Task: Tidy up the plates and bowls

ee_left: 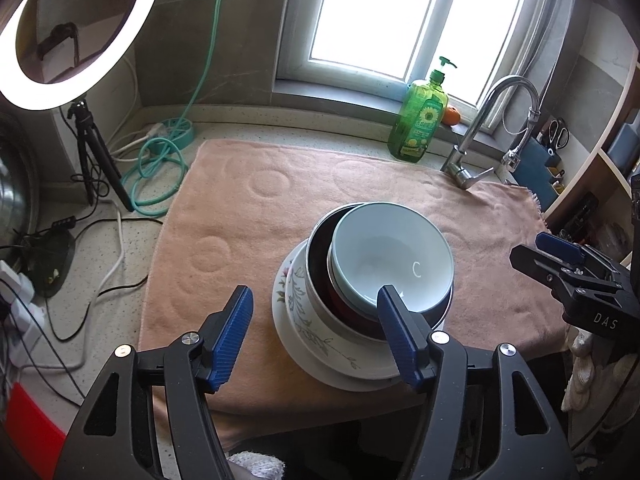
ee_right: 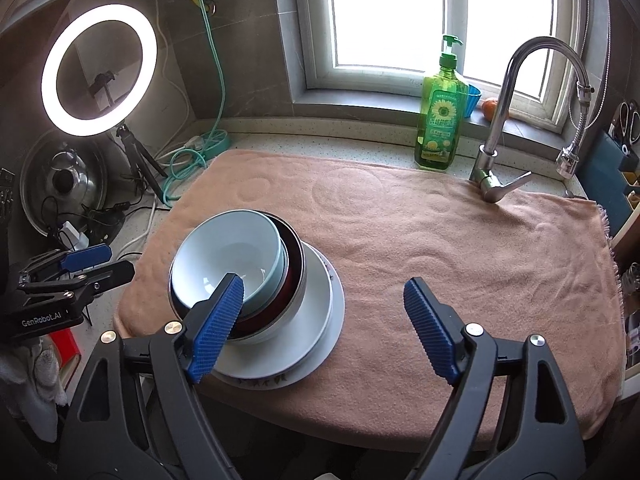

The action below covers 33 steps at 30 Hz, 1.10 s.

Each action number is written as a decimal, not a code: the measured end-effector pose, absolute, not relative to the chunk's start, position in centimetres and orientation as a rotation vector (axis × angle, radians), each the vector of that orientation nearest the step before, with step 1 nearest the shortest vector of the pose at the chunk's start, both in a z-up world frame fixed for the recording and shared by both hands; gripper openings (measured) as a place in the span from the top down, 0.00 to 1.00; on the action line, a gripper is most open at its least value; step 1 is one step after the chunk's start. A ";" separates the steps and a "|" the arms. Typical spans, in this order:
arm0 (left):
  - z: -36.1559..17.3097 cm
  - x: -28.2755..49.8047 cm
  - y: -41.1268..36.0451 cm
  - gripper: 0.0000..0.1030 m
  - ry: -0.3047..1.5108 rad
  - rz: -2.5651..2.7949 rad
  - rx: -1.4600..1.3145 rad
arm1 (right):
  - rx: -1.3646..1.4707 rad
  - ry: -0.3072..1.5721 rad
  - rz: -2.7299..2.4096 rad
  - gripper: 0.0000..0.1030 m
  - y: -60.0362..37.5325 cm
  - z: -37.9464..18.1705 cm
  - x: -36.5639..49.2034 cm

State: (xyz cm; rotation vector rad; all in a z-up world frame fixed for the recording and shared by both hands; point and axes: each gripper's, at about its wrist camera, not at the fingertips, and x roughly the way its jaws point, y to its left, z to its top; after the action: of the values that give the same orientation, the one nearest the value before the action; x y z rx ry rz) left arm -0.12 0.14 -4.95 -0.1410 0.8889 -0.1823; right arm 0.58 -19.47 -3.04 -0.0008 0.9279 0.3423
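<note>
A stack of dishes stands on the pink towel [ee_left: 248,200] [ee_right: 440,240]. A light blue bowl [ee_left: 394,256] [ee_right: 228,252] sits tilted in a dark red steel-rimmed bowl [ee_left: 320,256] [ee_right: 294,264]. Under them are a white floral bowl [ee_left: 304,304] [ee_right: 316,304] and a white plate [ee_left: 352,376] [ee_right: 280,376]. My left gripper [ee_left: 316,304] is open and empty above the stack's near side. My right gripper [ee_right: 324,292] is open and empty just right of the stack. Each gripper also shows in the other's view: the right one [ee_left: 560,256] and the left one [ee_right: 76,260].
A green dish soap bottle [ee_left: 420,120] [ee_right: 440,120] and a faucet [ee_left: 492,120] [ee_right: 512,112] stand behind the towel. A ring light on a tripod [ee_left: 72,32] [ee_right: 98,70], cables [ee_left: 100,240] and a teal hose [ee_left: 160,168] crowd the left counter. Shelves [ee_left: 600,160] stand at right.
</note>
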 end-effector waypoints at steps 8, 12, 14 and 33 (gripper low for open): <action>-4.8 0.1 -0.2 0.38 0.883 -0.194 -0.137 | -0.018 0.916 0.339 0.18 -19.5 -2.8 0.7; -5.0 0.2 -0.3 0.38 0.888 -0.193 -0.142 | -0.005 0.921 0.338 0.18 -19.7 -2.8 0.9; -5.0 0.3 -0.3 0.38 0.886 -0.189 -0.136 | -0.006 0.921 0.336 0.18 -19.8 -2.9 0.9; -5.0 0.9 -0.5 0.38 0.894 -0.183 -0.118 | -0.008 0.927 0.342 0.18 -19.6 -3.3 1.3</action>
State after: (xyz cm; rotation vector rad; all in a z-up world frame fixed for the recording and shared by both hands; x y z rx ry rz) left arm 0.88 -0.51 -4.97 -0.1183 0.8936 -0.1835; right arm 1.31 -19.60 -3.25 -0.0081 0.9273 0.3422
